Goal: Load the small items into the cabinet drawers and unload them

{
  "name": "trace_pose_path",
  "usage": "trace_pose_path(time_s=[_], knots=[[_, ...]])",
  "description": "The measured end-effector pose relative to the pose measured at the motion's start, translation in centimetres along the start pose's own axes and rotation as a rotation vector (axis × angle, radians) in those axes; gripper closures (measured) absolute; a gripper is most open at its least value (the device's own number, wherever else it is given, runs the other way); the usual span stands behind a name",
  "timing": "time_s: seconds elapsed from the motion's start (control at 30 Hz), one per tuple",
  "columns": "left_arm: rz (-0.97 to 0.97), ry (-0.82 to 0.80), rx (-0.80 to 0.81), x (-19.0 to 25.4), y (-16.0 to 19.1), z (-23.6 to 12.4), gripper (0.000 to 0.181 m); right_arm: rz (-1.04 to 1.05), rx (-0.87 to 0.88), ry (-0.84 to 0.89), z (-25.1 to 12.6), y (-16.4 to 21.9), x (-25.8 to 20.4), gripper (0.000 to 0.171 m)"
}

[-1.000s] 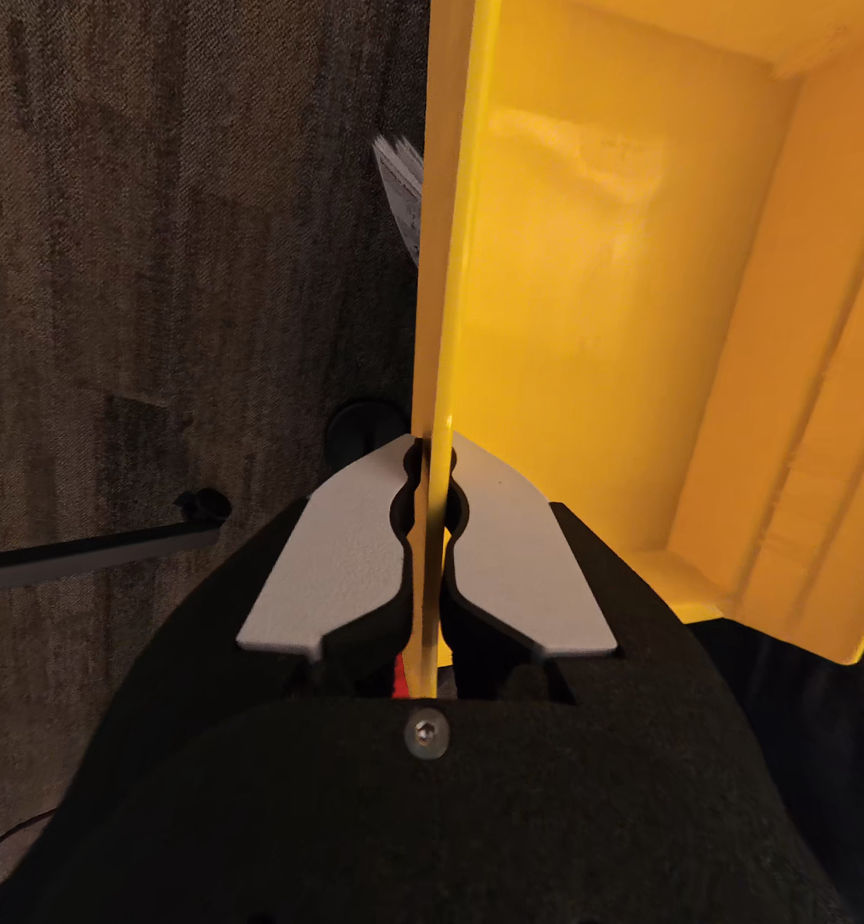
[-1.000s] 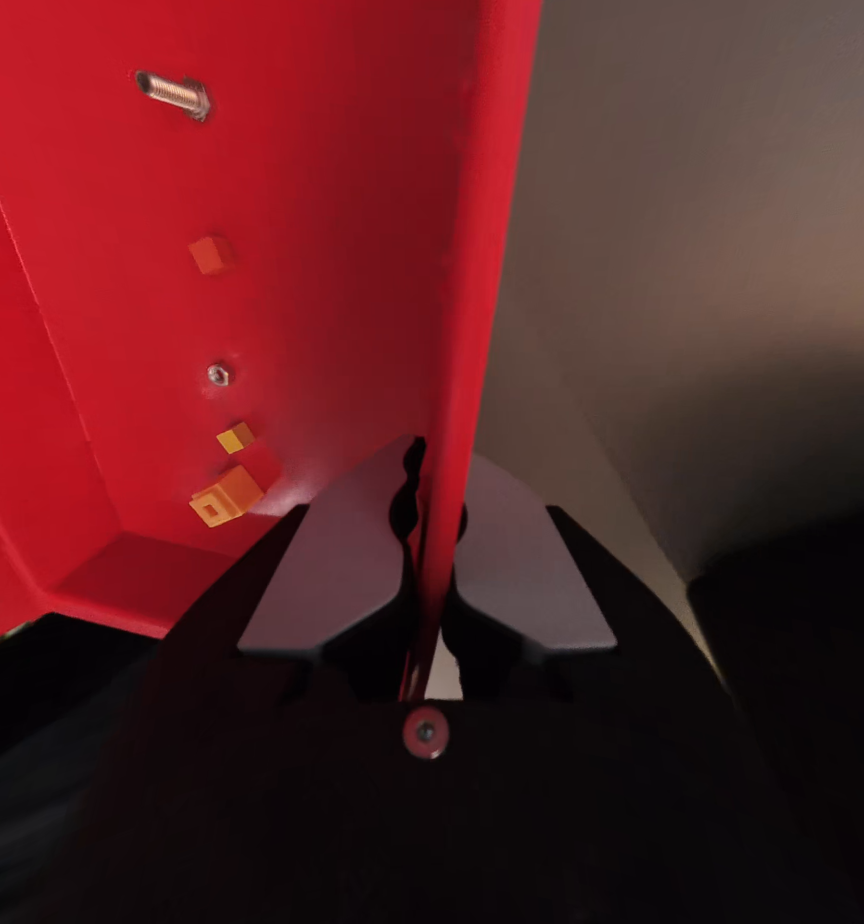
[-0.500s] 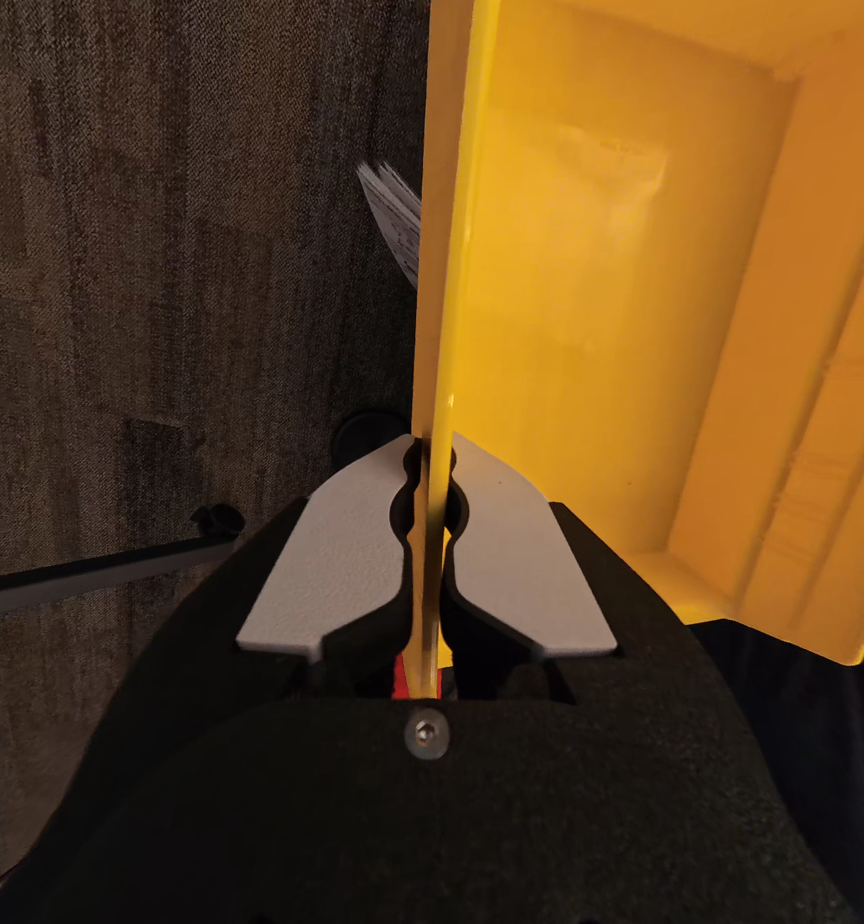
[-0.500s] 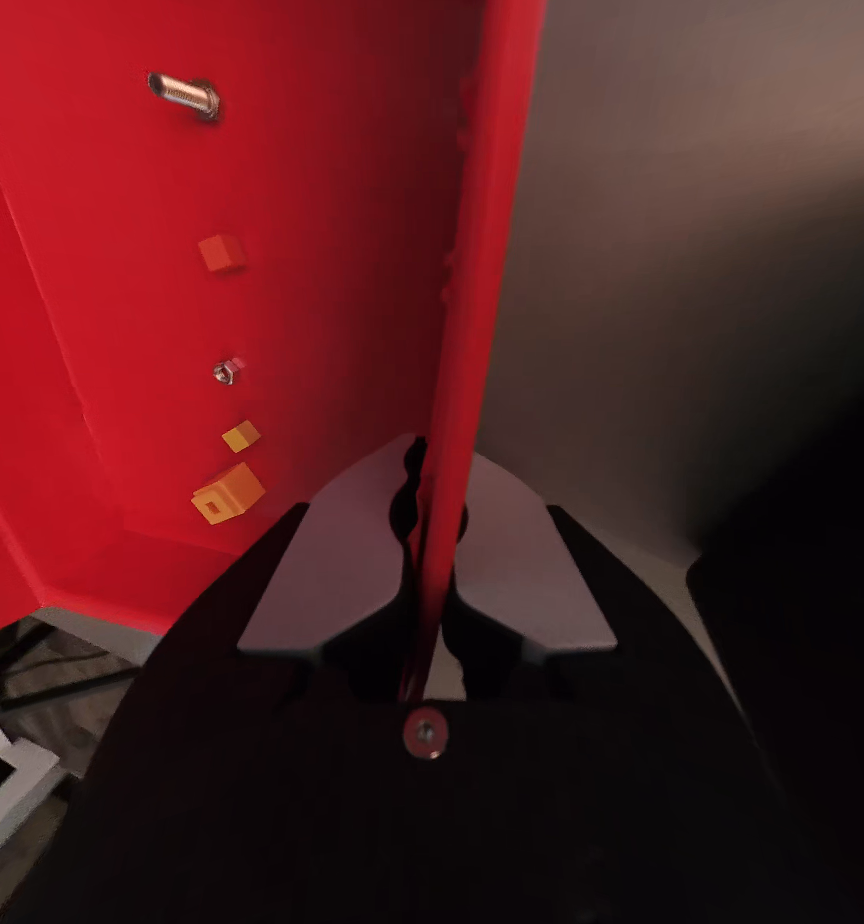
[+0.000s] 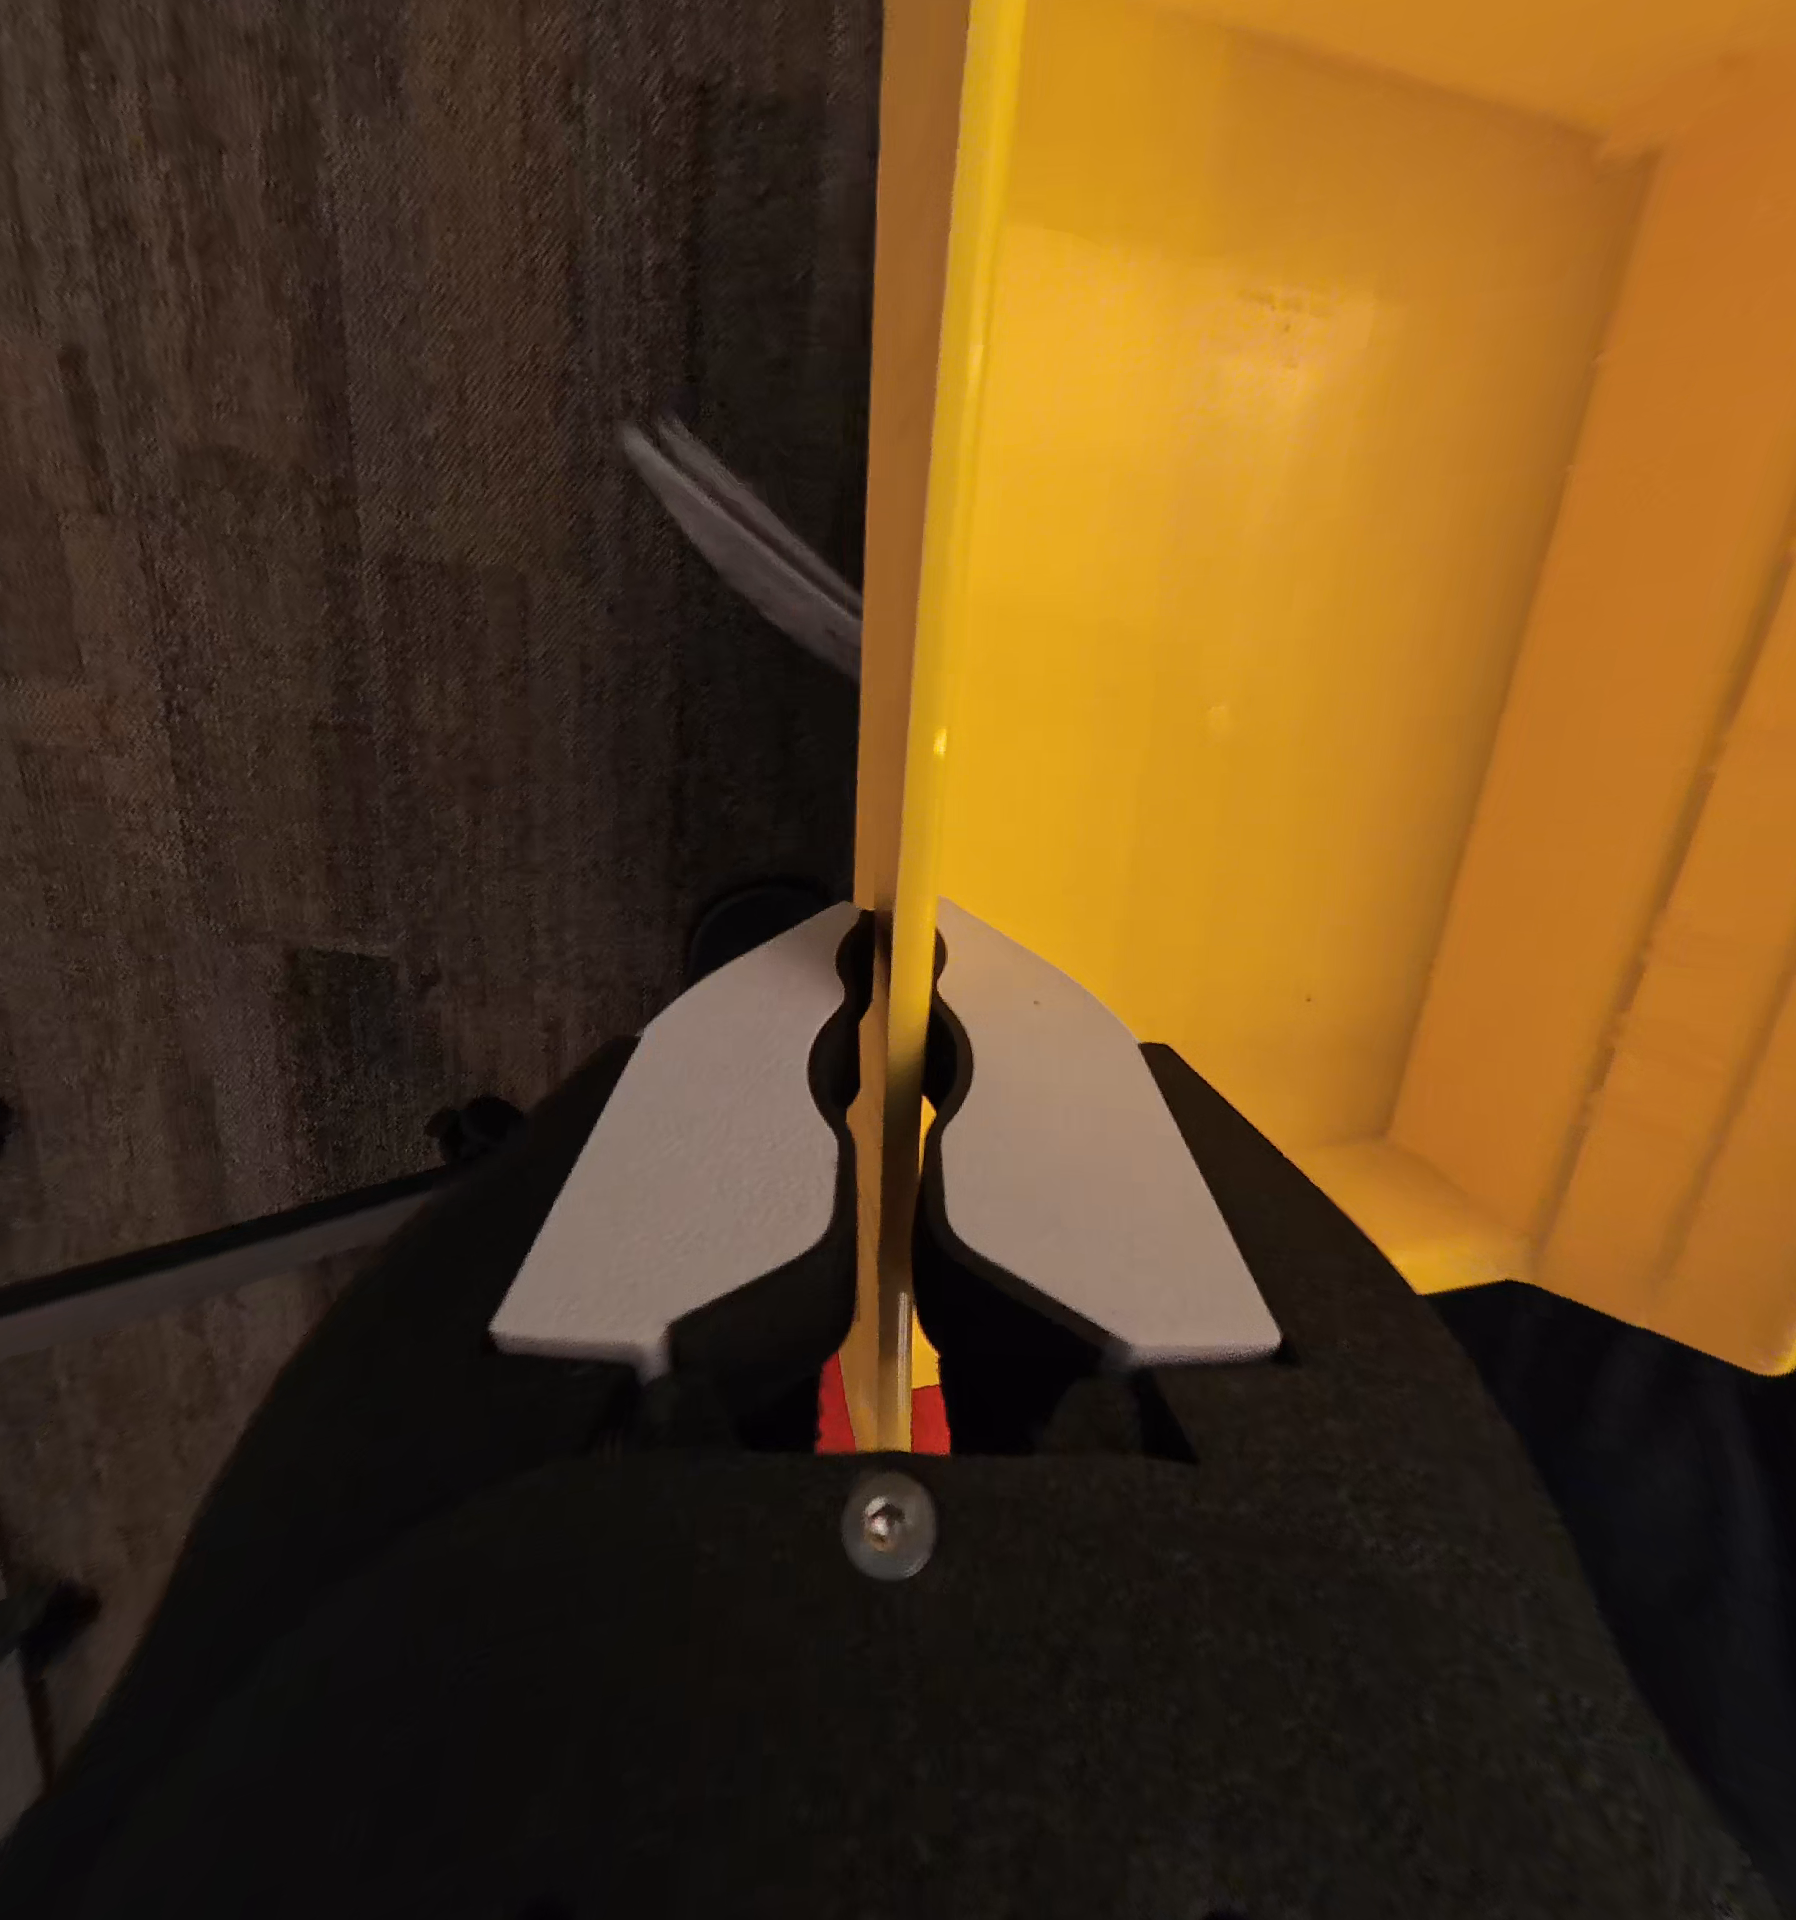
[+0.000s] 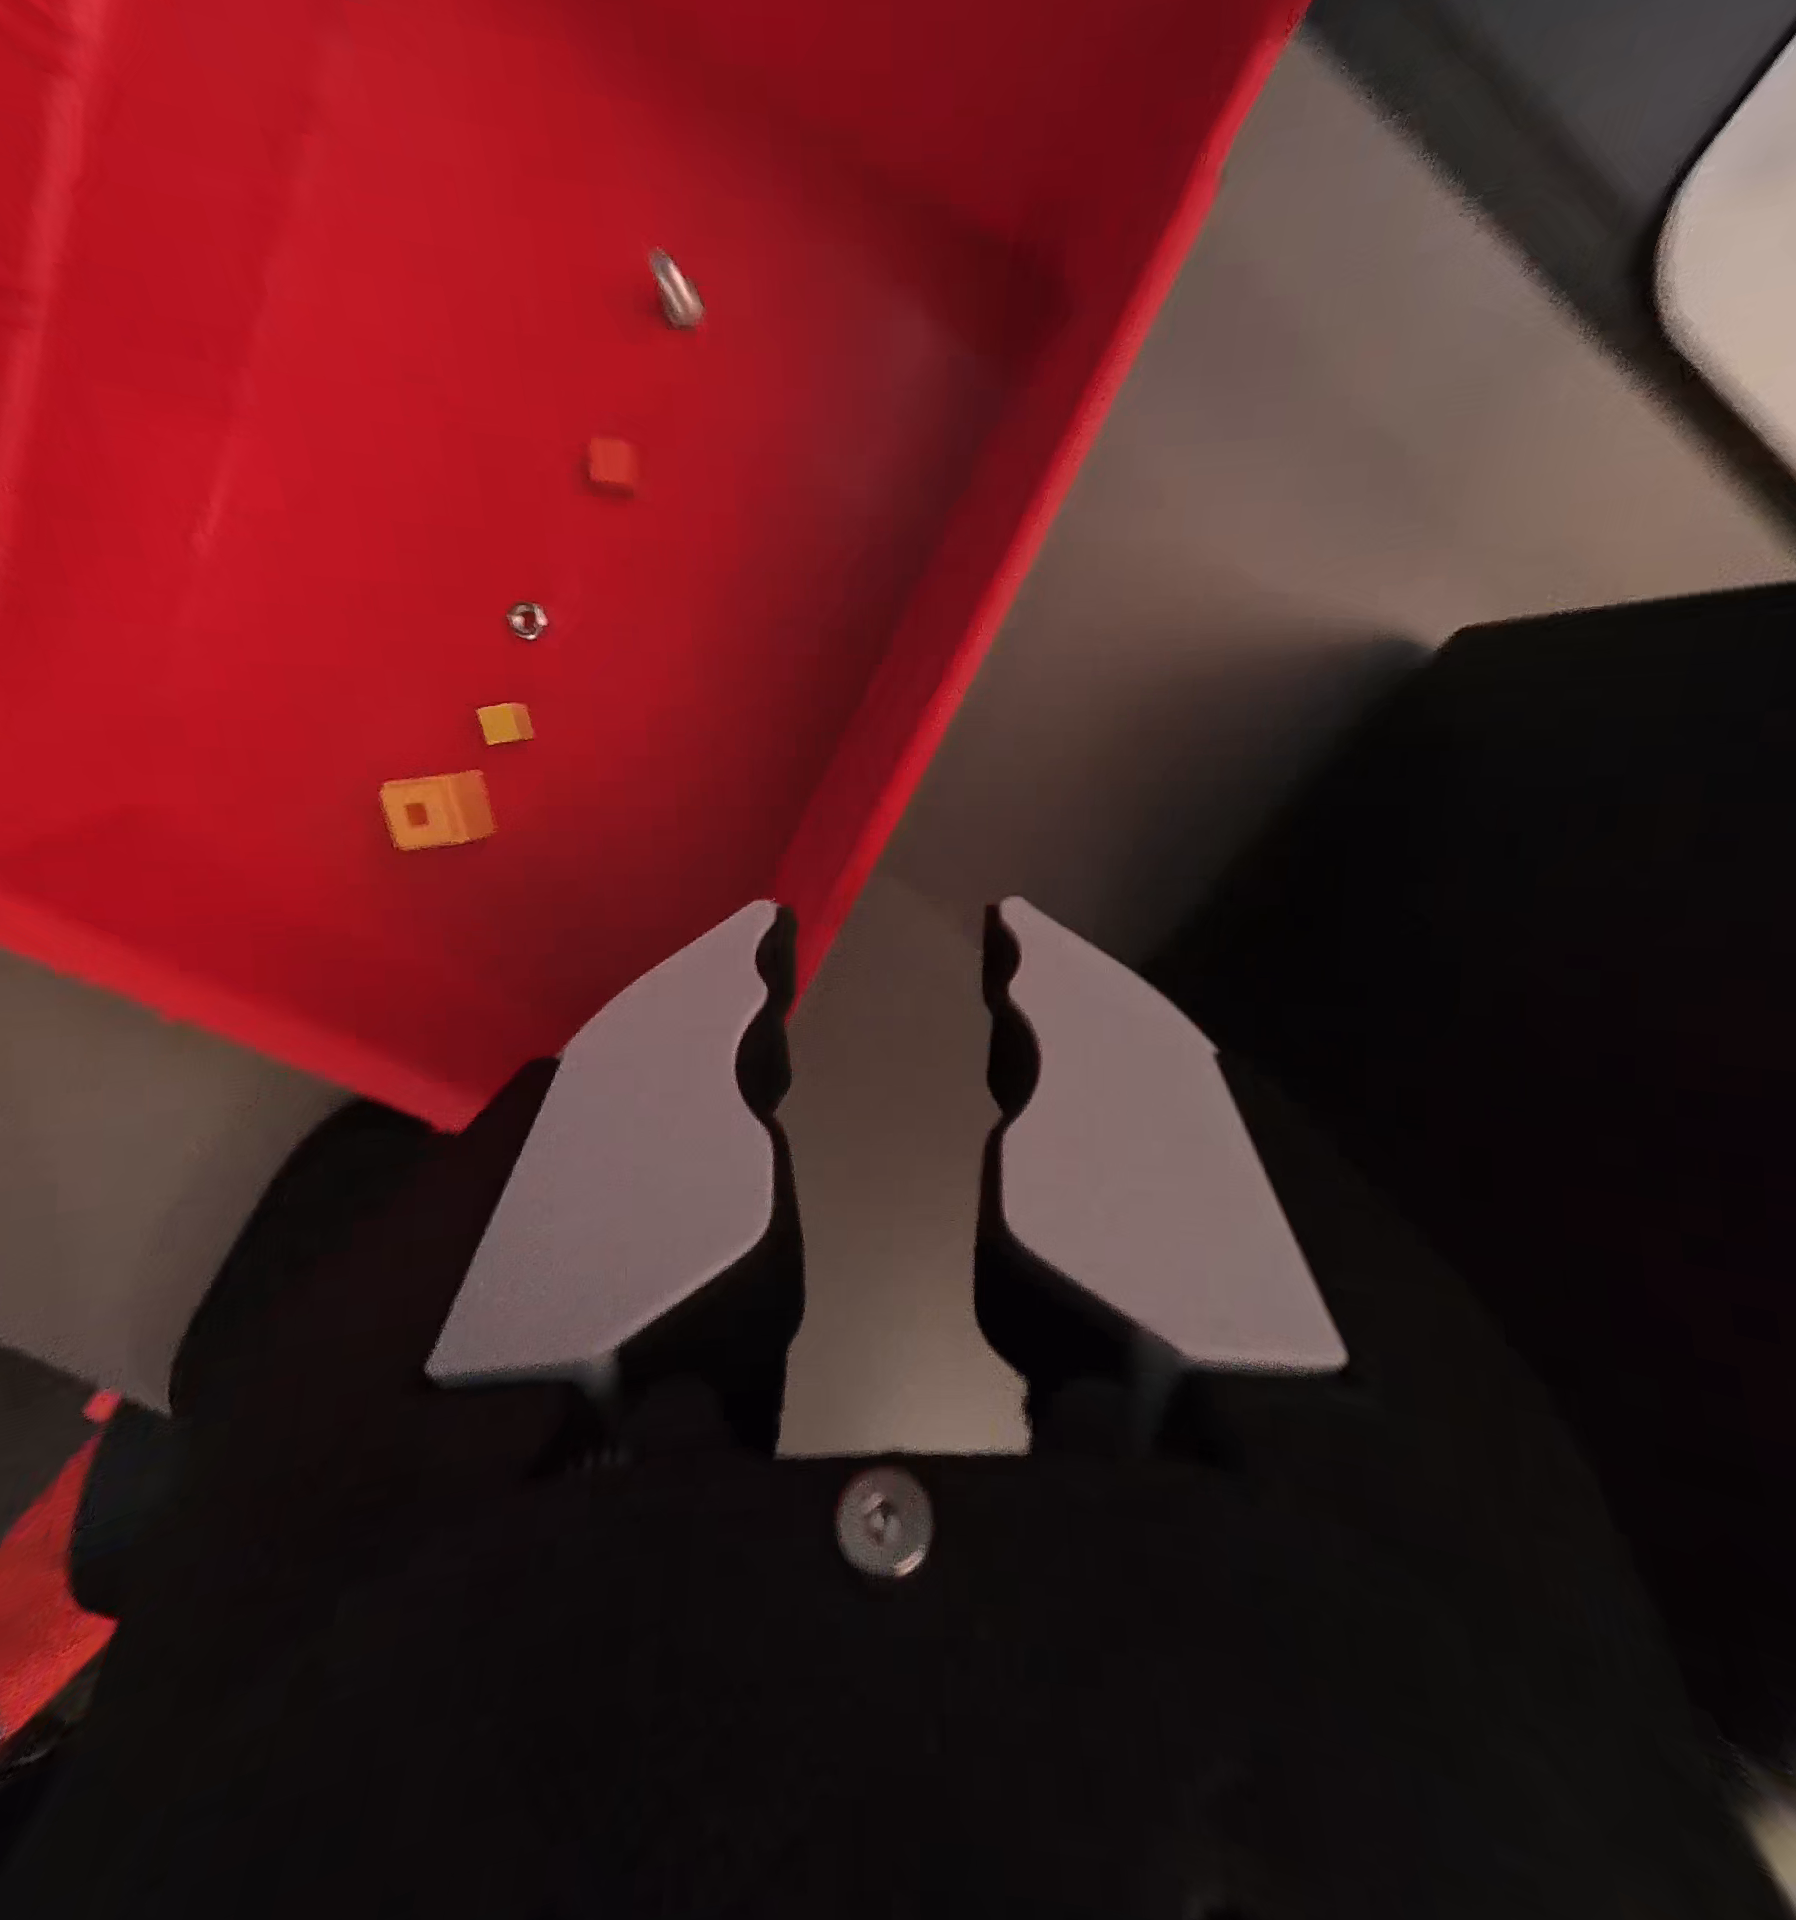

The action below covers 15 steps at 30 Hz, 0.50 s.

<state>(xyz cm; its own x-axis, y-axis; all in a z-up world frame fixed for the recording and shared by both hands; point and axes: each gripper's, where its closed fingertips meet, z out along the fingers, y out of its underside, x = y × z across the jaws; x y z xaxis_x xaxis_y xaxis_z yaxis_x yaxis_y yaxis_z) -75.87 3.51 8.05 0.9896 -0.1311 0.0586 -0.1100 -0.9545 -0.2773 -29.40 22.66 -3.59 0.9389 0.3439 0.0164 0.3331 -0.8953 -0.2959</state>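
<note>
My left gripper (image 5: 896, 1023) is shut on the side wall of a yellow drawer (image 5: 1237, 623) and holds it up over the dark carpet; the drawer's inside shows nothing in it. My right gripper (image 6: 886, 997) is open and holds nothing. A red drawer (image 6: 302, 468) rests on the grey surface (image 6: 1133, 582) just left of it, its right wall beside my left finger (image 6: 645, 1143). In the red drawer lie a bolt (image 6: 676, 286), a small red cube (image 6: 611, 462), a nut (image 6: 527, 620), a small yellow cube (image 6: 504, 723) and a bigger orange cube (image 6: 435, 810).
A dark block (image 6: 1600, 1039) lies to the right of my right gripper. A pale rounded object (image 6: 1767, 260) is at the upper right. In the left wrist view a black bar (image 5: 198, 1257) and a white striped edge (image 5: 738, 540) stand over the carpet (image 5: 354, 520). Spacing between my two grippers at the tips: around 50 centimetres. From the right gripper's tips to the bigger orange cube (image 6: 435, 810) is close to 15 centimetres.
My right gripper has opened and let go of the red drawer's wall; the drawer now sits tilted to the left on the grey surface. The left gripper keeps its hold on the yellow drawer.
</note>
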Motion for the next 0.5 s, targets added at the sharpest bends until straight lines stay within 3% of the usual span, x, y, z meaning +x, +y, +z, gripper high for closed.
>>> trace_pose_path(time_s=[0.17,0.3,0.5], knots=[[0.127,0.062,0.017,7.3,-1.7,-1.2,0.176,-0.133,0.079,-0.104,-10.7,2.7,0.8,0.131],[0.279,0.135,0.01,15.3,-2.5,-0.7,0.176,-0.124,0.072,0.008,-20.2,8.0,7.7,0.13],[0.523,0.259,-0.061,28.8,-2.8,2.7,0.176,0.047,0.016,0.171,-32.4,20.4,19.1,0.13]])
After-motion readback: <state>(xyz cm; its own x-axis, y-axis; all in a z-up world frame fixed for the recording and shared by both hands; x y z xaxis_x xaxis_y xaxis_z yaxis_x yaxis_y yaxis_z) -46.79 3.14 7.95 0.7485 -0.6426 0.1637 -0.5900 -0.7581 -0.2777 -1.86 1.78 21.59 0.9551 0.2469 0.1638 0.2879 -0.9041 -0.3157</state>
